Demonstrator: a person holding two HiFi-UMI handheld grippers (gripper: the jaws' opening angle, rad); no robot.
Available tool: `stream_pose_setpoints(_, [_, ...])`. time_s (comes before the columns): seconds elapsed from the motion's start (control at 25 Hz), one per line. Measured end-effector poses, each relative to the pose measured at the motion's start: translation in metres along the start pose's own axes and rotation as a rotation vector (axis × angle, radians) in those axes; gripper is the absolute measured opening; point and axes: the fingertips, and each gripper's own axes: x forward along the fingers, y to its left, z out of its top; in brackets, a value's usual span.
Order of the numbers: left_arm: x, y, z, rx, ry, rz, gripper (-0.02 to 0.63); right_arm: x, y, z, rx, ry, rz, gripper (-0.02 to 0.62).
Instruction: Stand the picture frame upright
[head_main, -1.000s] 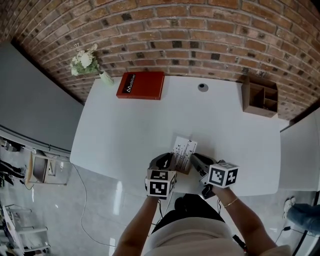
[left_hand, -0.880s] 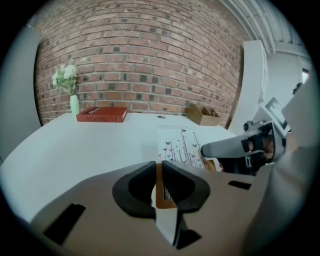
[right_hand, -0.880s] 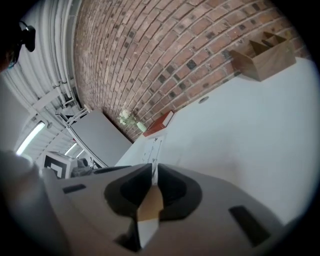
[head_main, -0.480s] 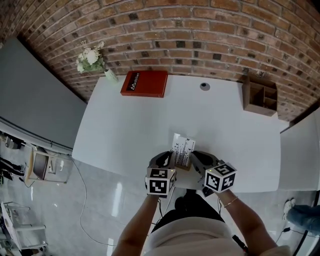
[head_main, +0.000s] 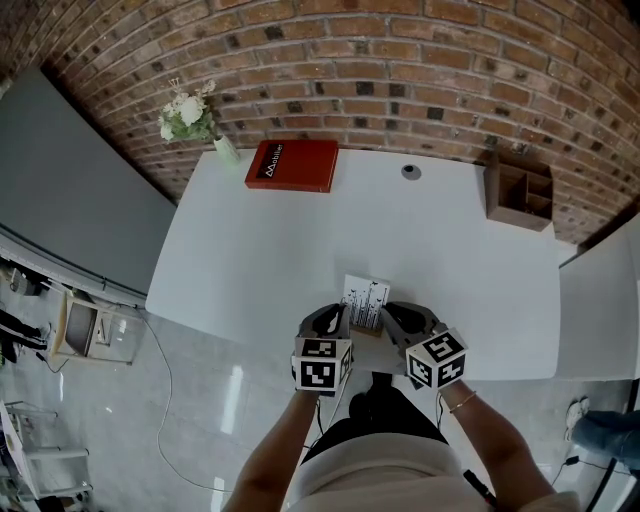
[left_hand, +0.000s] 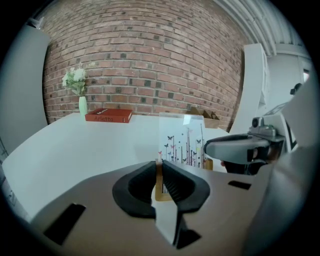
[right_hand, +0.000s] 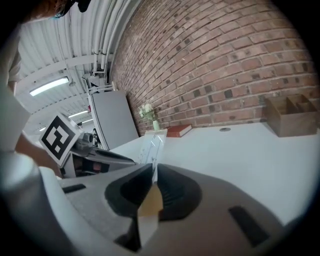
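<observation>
The picture frame (head_main: 365, 303) is a clear panel printed with butterflies and stems on a wooden foot. It stands near the front edge of the white table (head_main: 260, 260), close to upright. My left gripper (head_main: 335, 322) is shut on its left edge, and the jaws pinch the wooden foot in the left gripper view (left_hand: 159, 167). My right gripper (head_main: 398, 320) holds the right edge. Its jaws have just been closing and now press on the panel (right_hand: 152, 172). The printed panel (left_hand: 182, 140) rises just past my left jaws, and I see it edge-on (right_hand: 153, 145) from the right.
A red book (head_main: 292, 165) and a vase of white flowers (head_main: 195, 120) are at the table's far left. A wooden organiser (head_main: 520, 192) stands far right, a round grommet (head_main: 411, 172) between them. The brick wall backs the table. The person's body is right at the front edge.
The frame has tipped up from a leaning pose to nearly upright. The right gripper has rolled, its marker cube turning, and it has closed onto the frame's edge. Both hands have shifted slightly.
</observation>
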Motion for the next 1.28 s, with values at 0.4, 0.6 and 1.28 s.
stream_pose_setpoints(0.4, [-0.01, 0.0, -0.007, -0.018, -0.008, 0.008, 0.038, -0.001, 0.006, -0.004, -0.092, 0.017, 0.0, 0.034])
stream_pose_setpoints(0.6, [-0.013, 0.0, -0.012, -0.019, -0.006, 0.012, 0.038, -0.001, 0.009, -0.005, -0.137, 0.019, 0.004, 0.034])
stream_pose_setpoints(1.28, [-0.021, -0.001, -0.024, -0.012, 0.006, 0.018, 0.038, -0.006, 0.023, -0.021, -0.177, 0.031, 0.015, 0.034])
